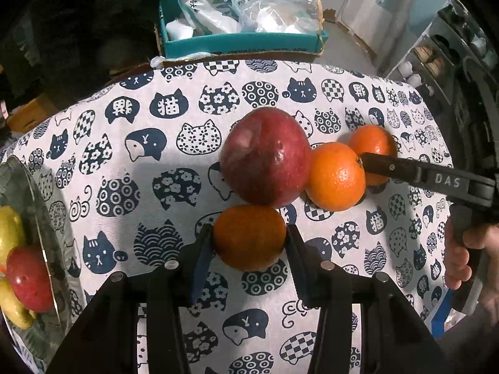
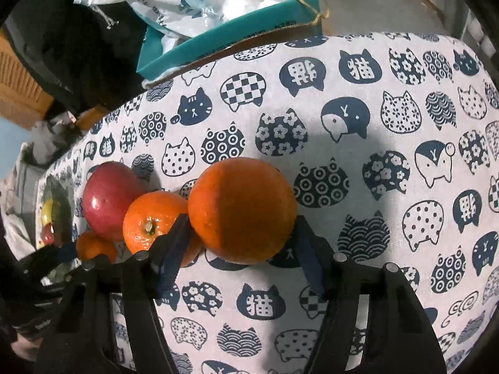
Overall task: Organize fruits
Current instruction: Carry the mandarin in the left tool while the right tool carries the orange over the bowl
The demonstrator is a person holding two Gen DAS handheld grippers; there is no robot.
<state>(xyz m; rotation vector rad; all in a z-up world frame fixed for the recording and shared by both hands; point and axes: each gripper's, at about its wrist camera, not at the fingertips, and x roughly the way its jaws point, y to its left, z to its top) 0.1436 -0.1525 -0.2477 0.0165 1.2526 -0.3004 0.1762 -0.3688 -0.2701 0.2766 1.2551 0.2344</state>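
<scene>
Orange fruit fills both tools: the left gripper (image 1: 249, 238) clamps a small mandarin (image 1: 249, 237), the right gripper (image 2: 241, 237) a larger orange (image 2: 241, 210). Between them, mid-tablecloth (image 1: 156, 187), a red apple (image 1: 265, 155) touches a third orange (image 1: 335, 176).

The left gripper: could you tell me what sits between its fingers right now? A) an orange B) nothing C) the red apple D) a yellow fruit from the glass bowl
A: in the left wrist view the left gripper is shut on a small orange, which lies in front of the red apple.
</scene>
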